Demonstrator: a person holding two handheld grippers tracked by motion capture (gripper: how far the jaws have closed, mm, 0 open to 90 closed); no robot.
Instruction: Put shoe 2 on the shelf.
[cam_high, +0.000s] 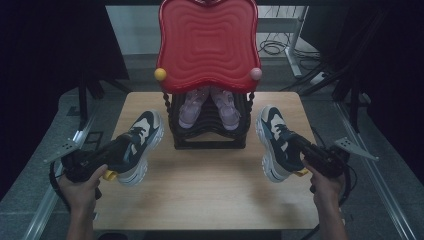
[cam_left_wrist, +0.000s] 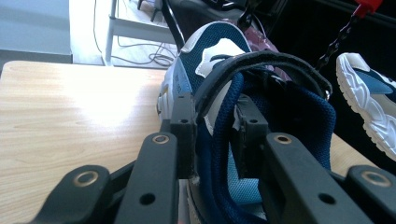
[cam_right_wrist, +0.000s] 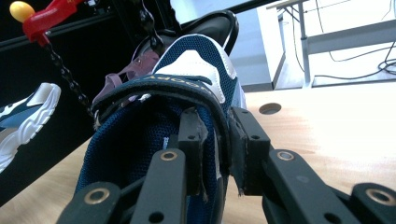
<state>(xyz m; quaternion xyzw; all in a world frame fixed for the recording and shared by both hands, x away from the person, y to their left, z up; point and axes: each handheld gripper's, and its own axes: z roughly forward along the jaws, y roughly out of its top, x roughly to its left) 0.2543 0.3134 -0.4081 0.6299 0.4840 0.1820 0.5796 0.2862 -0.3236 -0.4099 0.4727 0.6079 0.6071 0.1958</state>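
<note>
The left gripper is clamped on the collar of the left sneaker, which sits on the table near its left edge. The right gripper pinches the right sneaker at its heel collar, near the right edge. Between them, farther back, a black rack holds pink shoes under a red tray.
</note>
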